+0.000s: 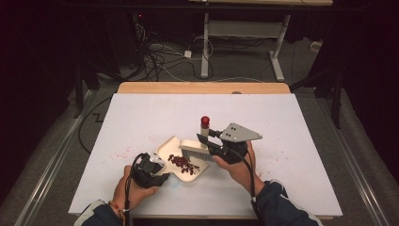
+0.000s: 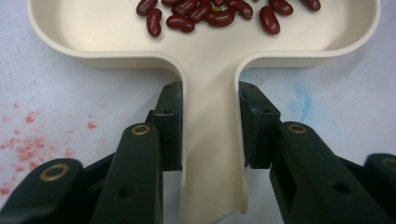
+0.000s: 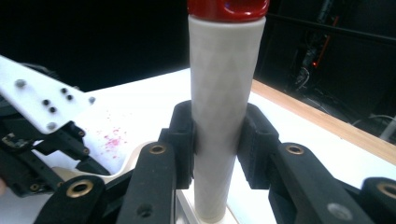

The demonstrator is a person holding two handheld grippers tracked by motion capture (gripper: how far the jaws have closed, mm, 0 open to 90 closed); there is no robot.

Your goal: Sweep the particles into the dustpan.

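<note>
A cream dustpan (image 1: 173, 147) lies on the white table with several dark red beans (image 1: 183, 164) in it. My left gripper (image 1: 160, 170) is shut on the dustpan handle (image 2: 210, 140), its pads pressing both sides, and the beans (image 2: 205, 14) lie just ahead in the pan (image 2: 84, 32). A small brush (image 1: 194, 151) stands bristles-down at the pan's right part. Its cream handle (image 3: 223, 107) with a red cap (image 3: 228, 8) points up. My right gripper (image 1: 203, 140) is shut on that handle, gripping it in the middle (image 3: 217, 140).
Red stains (image 1: 121, 153) mark the white table (image 1: 141, 113) left of the pan, and fainter ones (image 1: 275, 159) to the right. A wooden edge (image 1: 202, 87) runs along the far side. Cables and desk legs (image 1: 205, 52) stand on the floor beyond.
</note>
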